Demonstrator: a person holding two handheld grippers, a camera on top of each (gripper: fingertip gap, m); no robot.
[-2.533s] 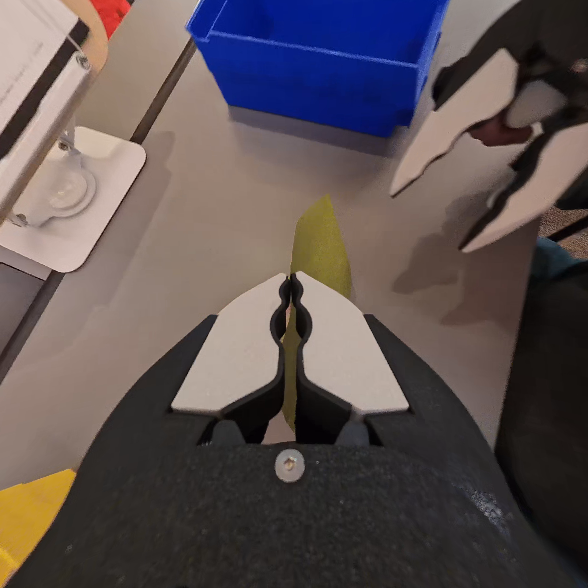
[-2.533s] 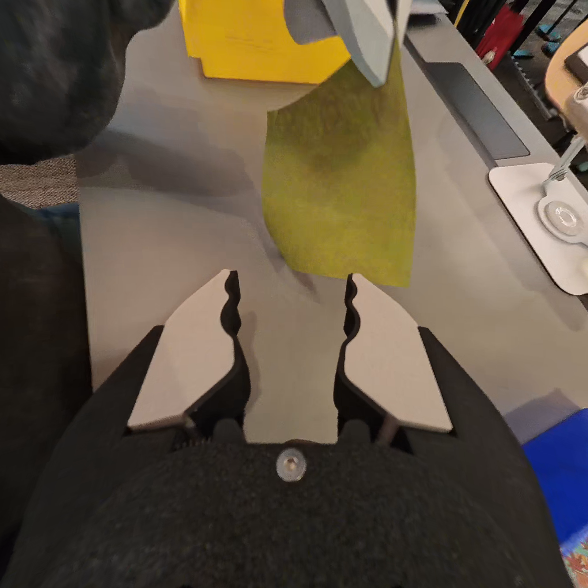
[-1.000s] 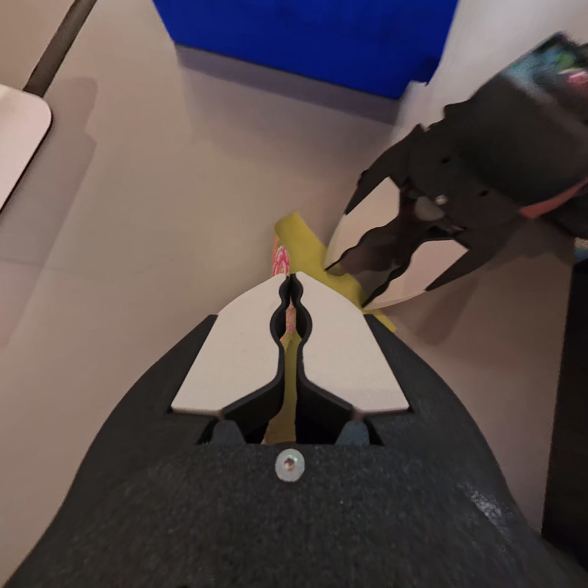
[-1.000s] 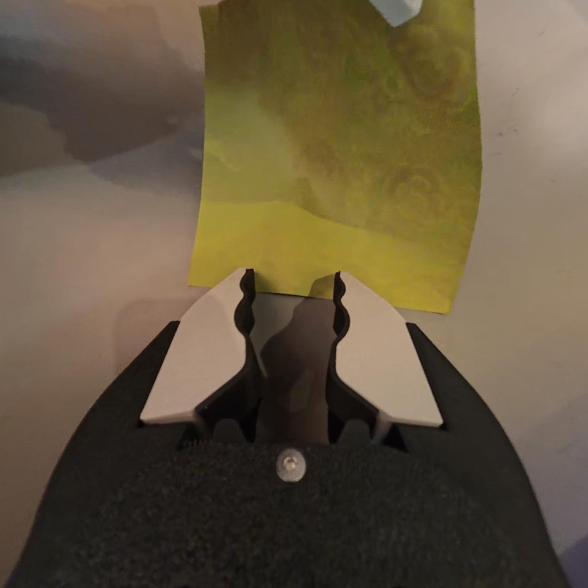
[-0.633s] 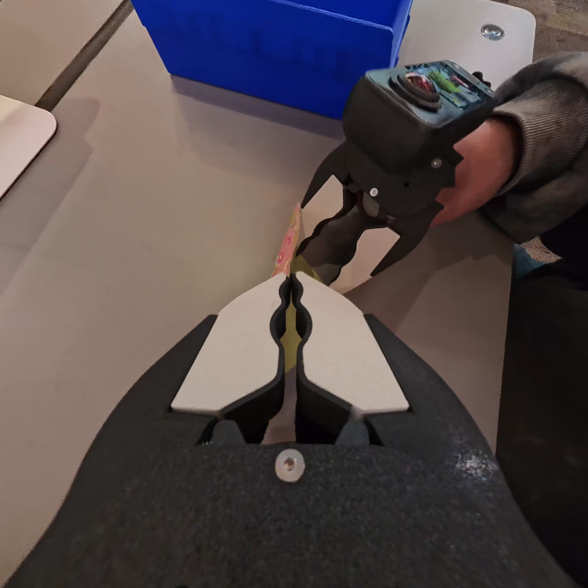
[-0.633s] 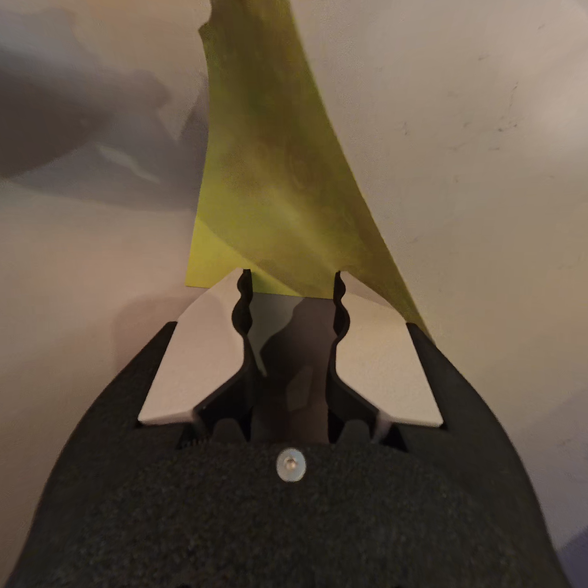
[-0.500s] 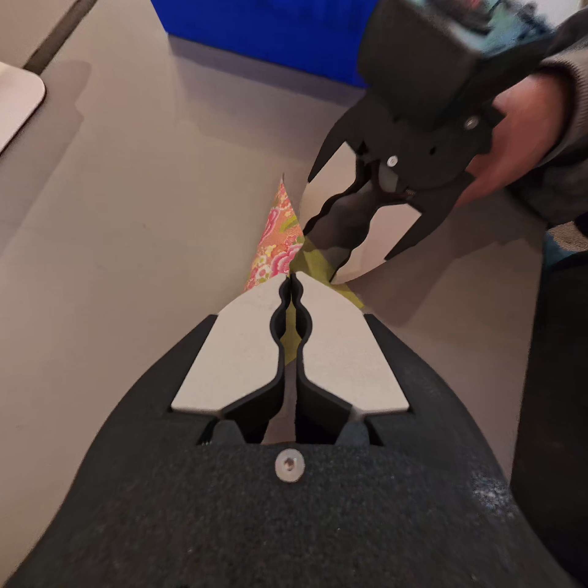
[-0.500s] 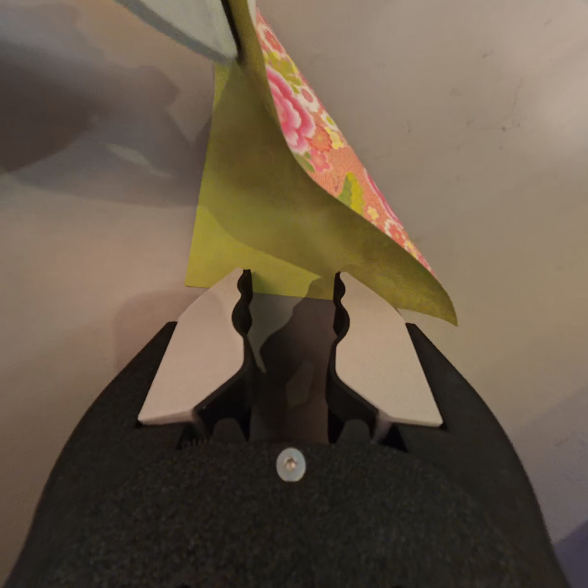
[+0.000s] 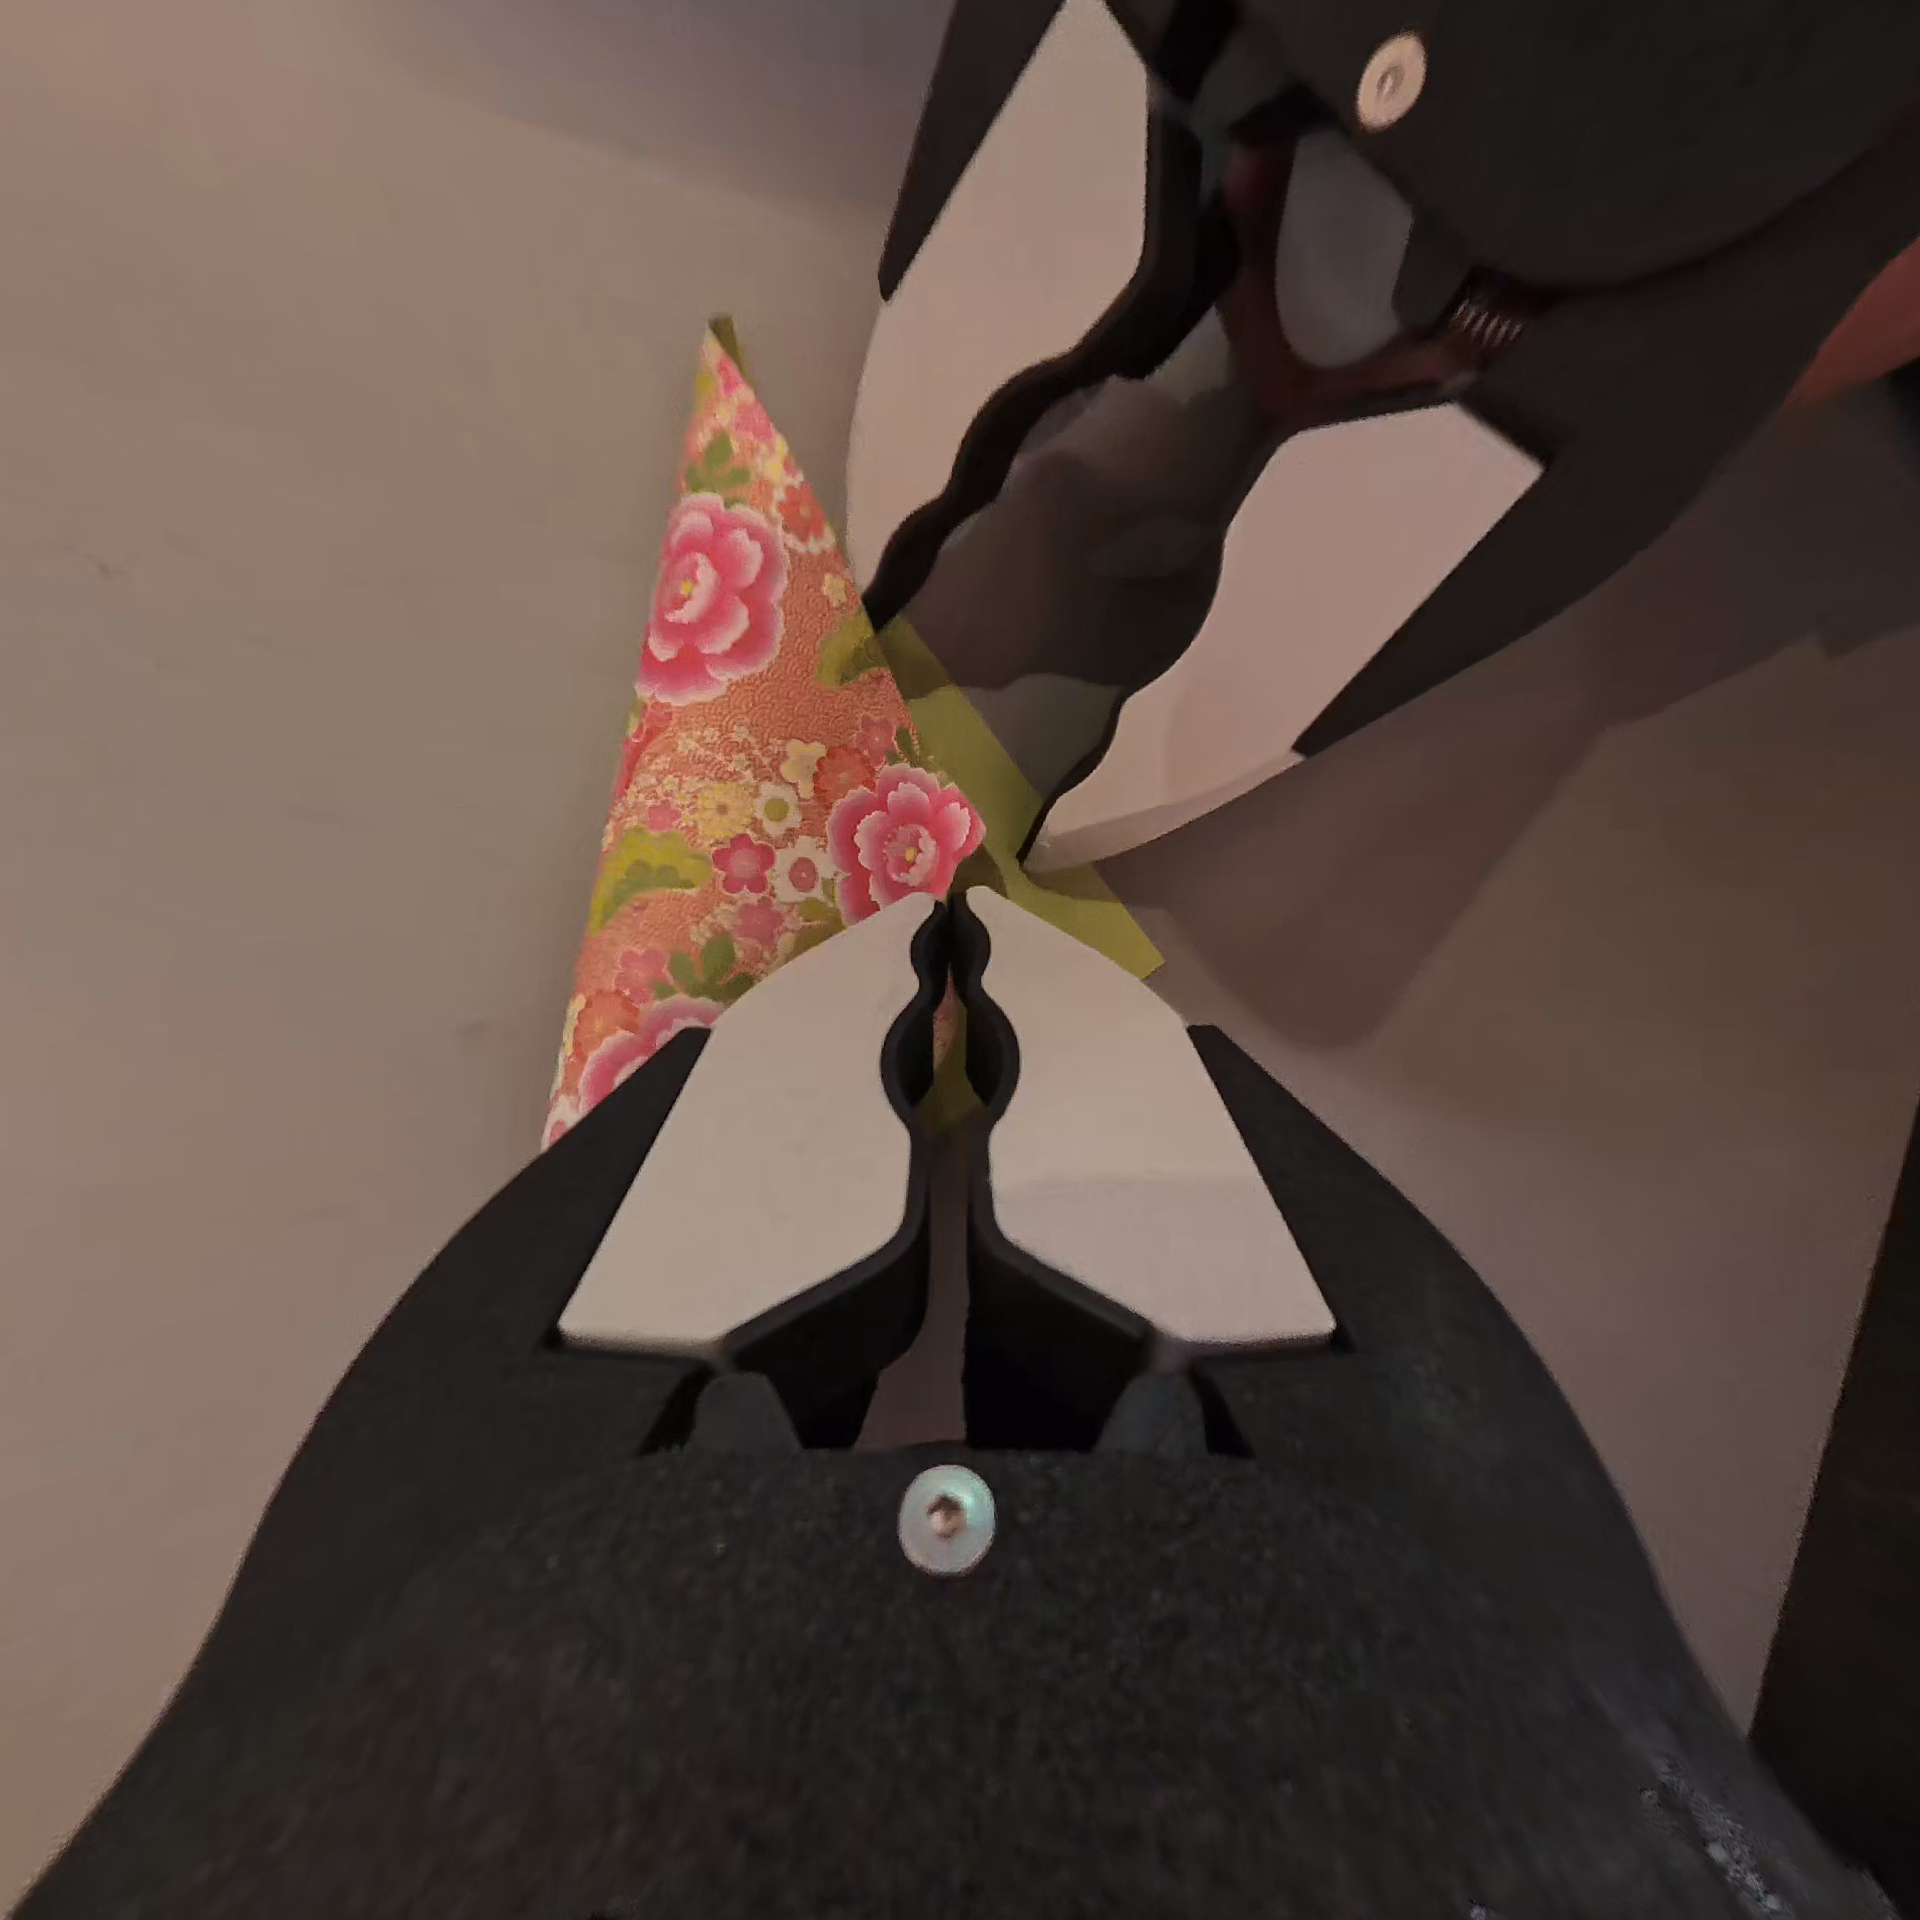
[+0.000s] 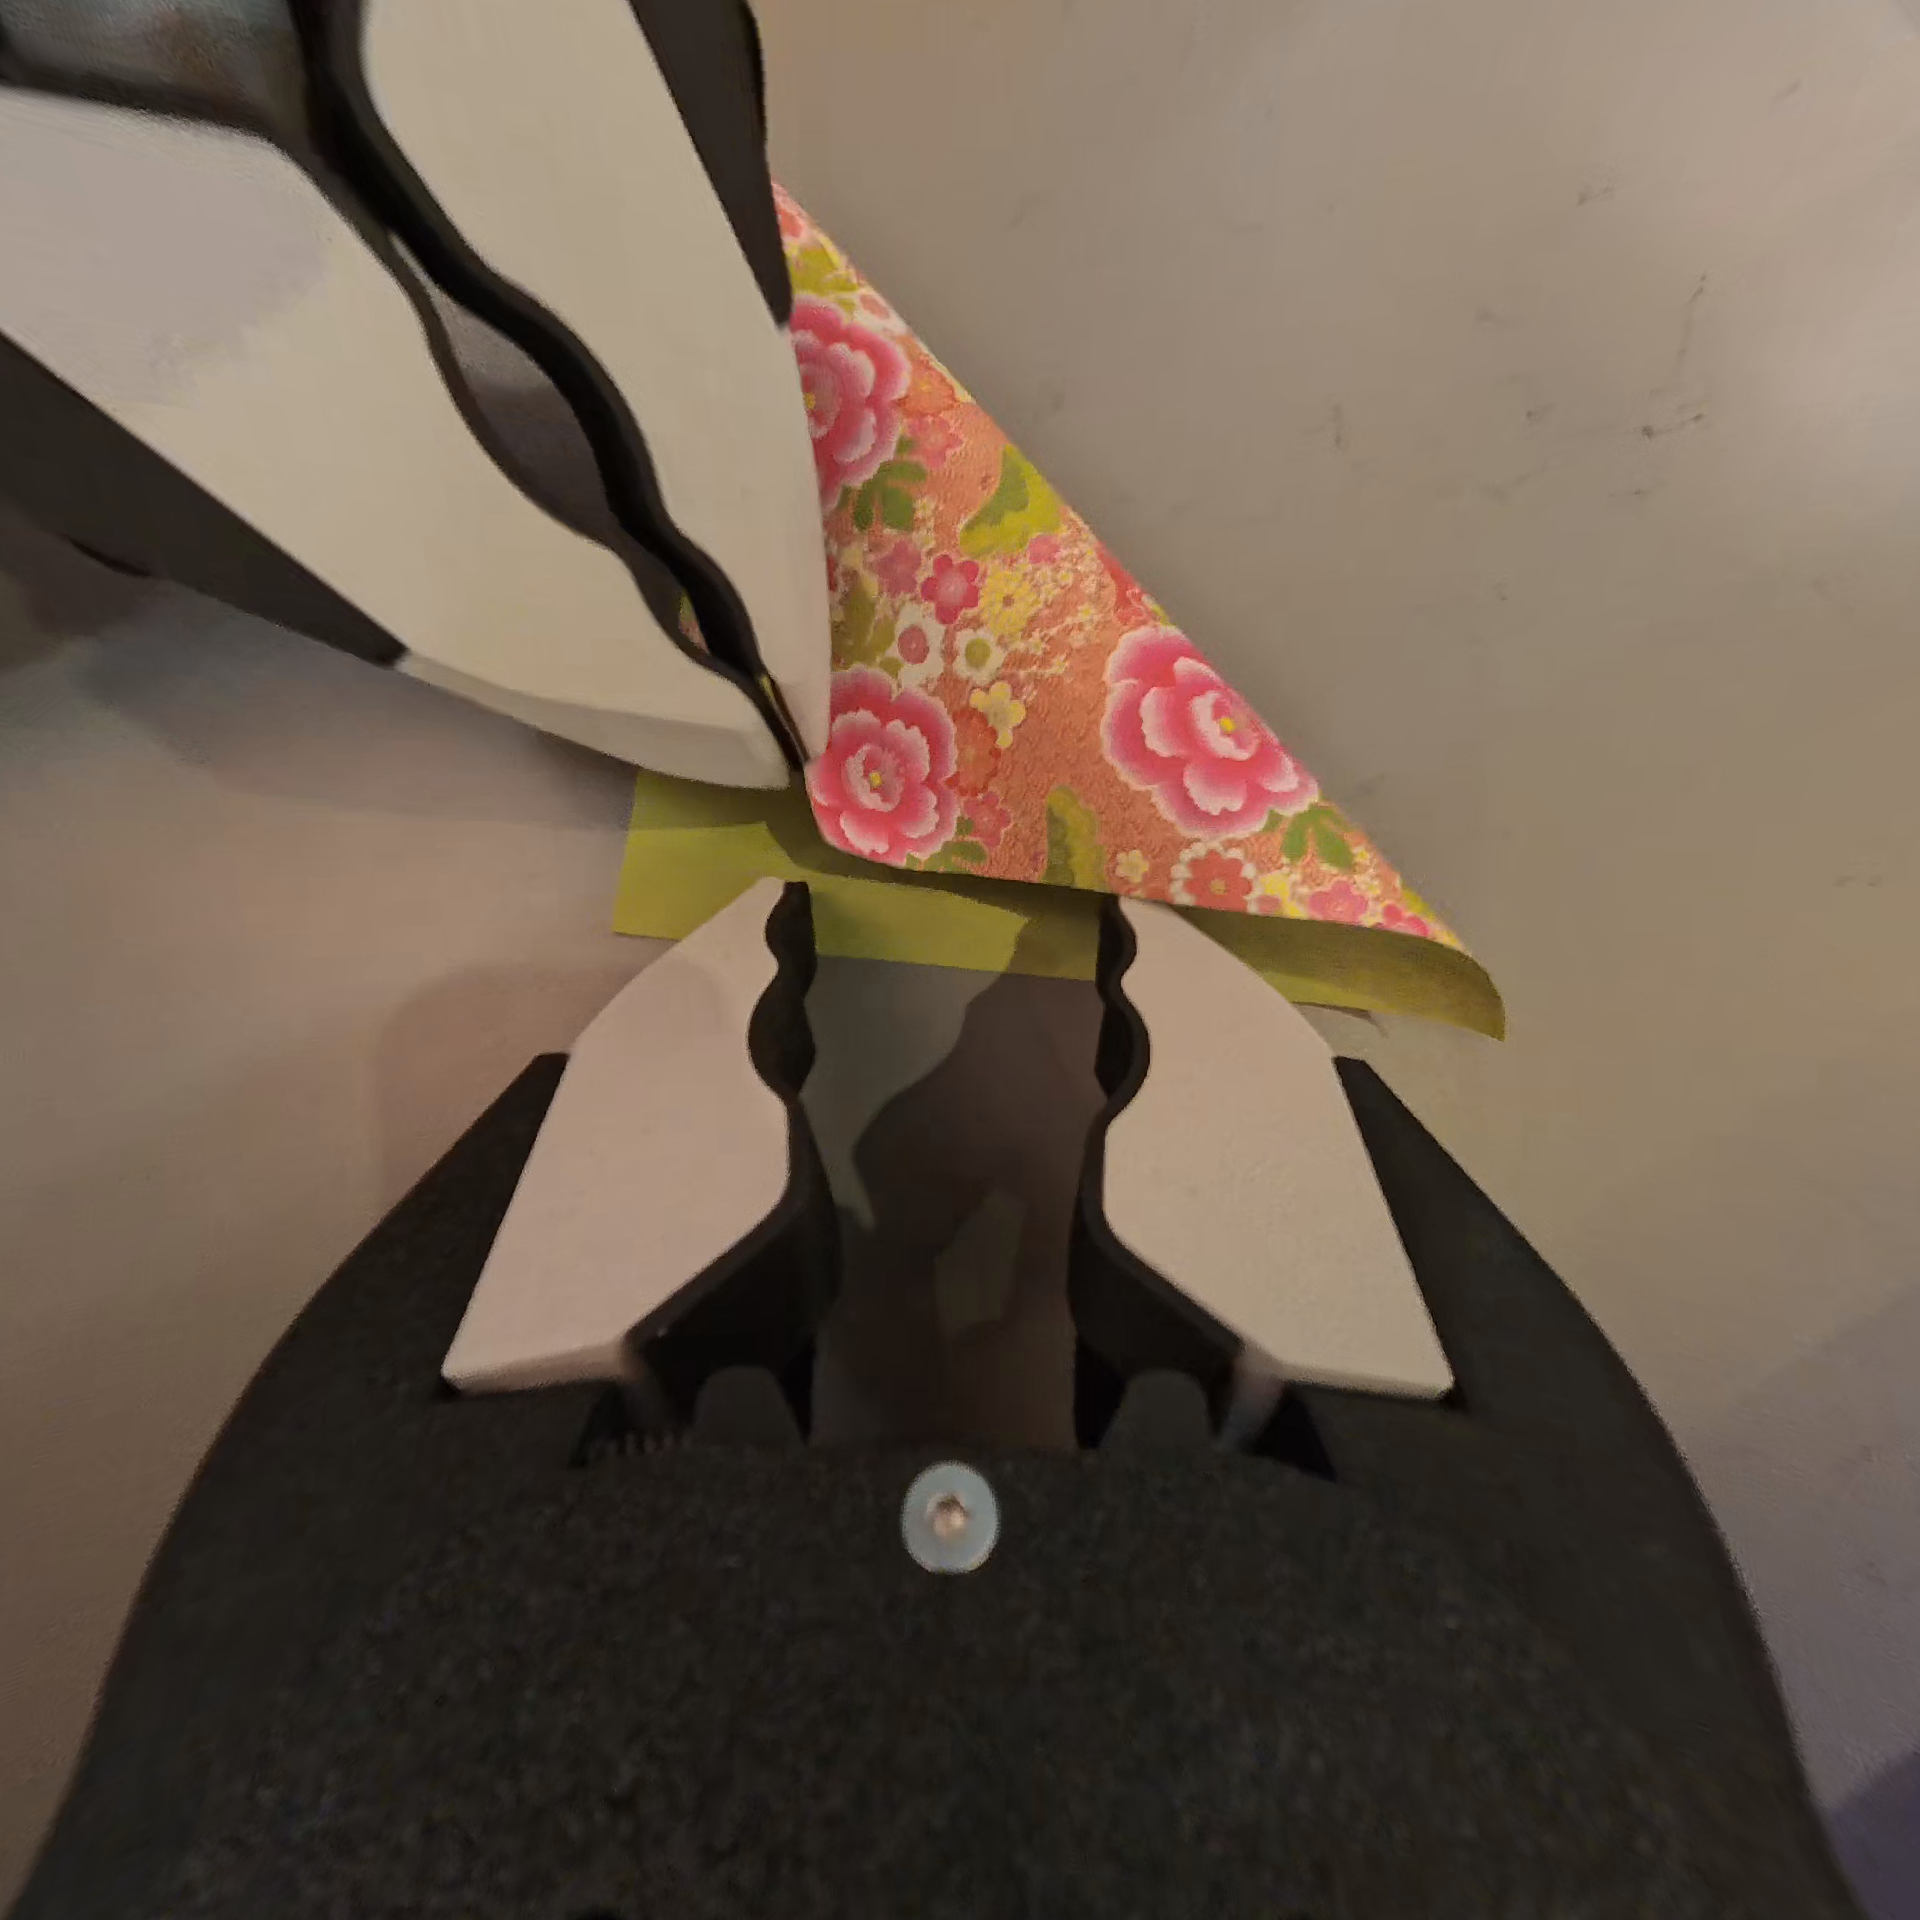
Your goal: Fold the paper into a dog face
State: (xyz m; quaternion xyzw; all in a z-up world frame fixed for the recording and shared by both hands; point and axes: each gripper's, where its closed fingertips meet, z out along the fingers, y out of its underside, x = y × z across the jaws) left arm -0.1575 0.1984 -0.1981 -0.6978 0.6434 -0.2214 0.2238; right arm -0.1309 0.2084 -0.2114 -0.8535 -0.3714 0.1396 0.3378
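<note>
Your left gripper (image 9: 948, 914), clenched on the paper (image 9: 748, 727), has carried its corner over; your right gripper (image 10: 945, 914) waits released, diagonal fold half made

My left gripper (image 9: 951, 914) had its jaws pressed together, pinching the paper (image 9: 769, 748) at the tips. My right gripper (image 10: 945, 925) pointed in from the opposite side, jaws spread wide and empty, tips close to my left one's.
</note>
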